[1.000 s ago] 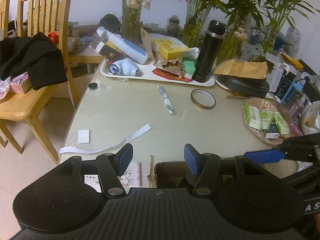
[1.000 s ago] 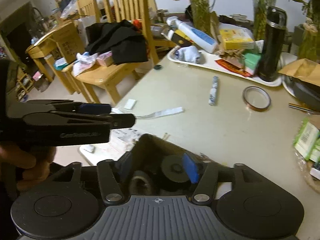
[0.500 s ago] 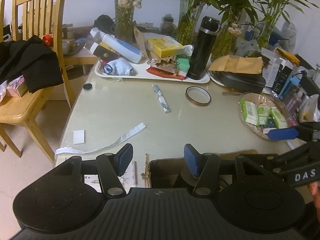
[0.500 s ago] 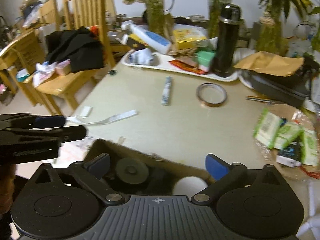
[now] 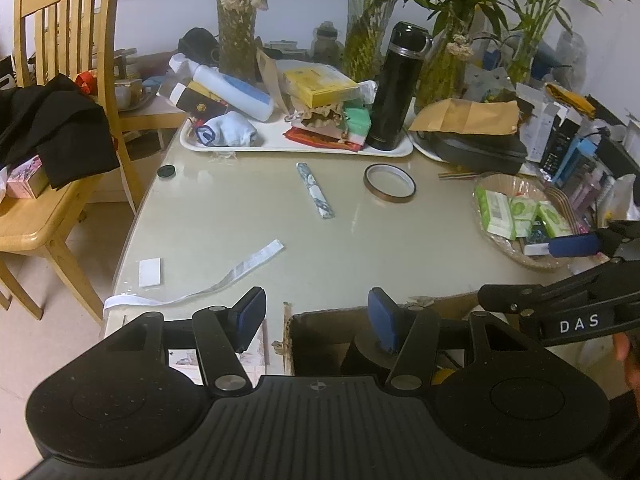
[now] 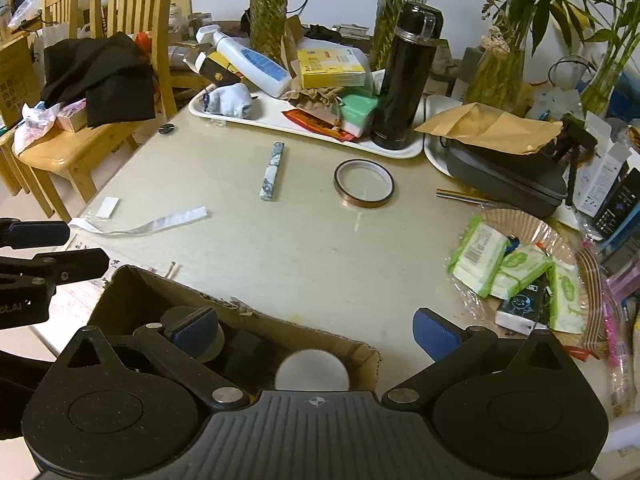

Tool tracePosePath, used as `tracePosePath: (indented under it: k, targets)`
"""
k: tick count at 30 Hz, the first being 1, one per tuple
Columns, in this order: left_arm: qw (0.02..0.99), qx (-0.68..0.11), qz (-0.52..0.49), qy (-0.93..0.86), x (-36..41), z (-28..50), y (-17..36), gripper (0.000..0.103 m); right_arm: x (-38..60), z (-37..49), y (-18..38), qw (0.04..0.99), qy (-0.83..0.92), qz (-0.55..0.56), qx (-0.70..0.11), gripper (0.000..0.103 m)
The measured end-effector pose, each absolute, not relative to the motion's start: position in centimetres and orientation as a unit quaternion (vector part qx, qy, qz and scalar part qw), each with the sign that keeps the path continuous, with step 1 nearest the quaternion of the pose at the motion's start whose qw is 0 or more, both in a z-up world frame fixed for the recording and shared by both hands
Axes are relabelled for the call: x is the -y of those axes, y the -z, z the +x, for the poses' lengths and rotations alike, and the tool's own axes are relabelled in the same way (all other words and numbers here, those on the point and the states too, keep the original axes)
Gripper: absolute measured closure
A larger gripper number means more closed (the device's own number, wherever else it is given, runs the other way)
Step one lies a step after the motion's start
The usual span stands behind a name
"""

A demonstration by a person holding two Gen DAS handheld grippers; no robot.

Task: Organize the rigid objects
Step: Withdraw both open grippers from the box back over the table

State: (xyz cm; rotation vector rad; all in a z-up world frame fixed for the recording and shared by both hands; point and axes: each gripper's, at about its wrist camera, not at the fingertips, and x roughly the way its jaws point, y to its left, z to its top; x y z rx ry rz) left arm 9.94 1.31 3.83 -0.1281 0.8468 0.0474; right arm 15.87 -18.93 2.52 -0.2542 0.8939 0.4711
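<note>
Both claws hang over the cardboard box (image 6: 240, 320) at the counter (image 6: 320, 248) edge. Right claw (image 6: 314, 330) gapes wide, empty. Left claw (image 5: 316, 320) stands partly apart, gripping nothing.

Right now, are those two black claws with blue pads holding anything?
No. The left gripper and right gripper are both open and empty above the brown cardboard box.

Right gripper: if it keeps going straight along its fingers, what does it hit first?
Probably the cardboard box: the open right gripper points down over its far rim, with a white round object inside just below. Depth is uncertain; it could clear onto the bare table.
</note>
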Motion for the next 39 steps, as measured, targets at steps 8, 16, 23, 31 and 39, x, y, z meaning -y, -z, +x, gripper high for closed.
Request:
tracePosePath:
  k: [8,16,23,31,39]
  targets:
    - [0.908,-0.415,-0.055,-0.02,-0.8,10.0,-3.6,0.047,19.4,16.1,-2.2,0.869,-0.212,-0.135,-0.427,0.0]
    - [0.908,-0.415,-0.048,-0.017,-0.3,10.1,-3.4,0.047,20.2,16.6,-2.2,0.871,-0.202,-0.128,-0.429,0.0]
    - [0.908,-0.417,-0.043,-0.015,0.1,10.2,-3.3,0.047,20.4,17.1,-1.9,0.871,-0.197,-0.124,-0.432,0.0]
    - [0.913,-0.406,-0.034,-0.01,0.2,10.5,-3.4,0.047,20.5,18.8,-2.3,0.874,-0.201,-0.146,-0.417,0.0]
    - [0.928,-0.373,-0.01,-0.008,0.7,11.4,-3.7,0.047,21.6,21.2,-1.7,0.872,-0.188,-0.13,-0.432,0.0]
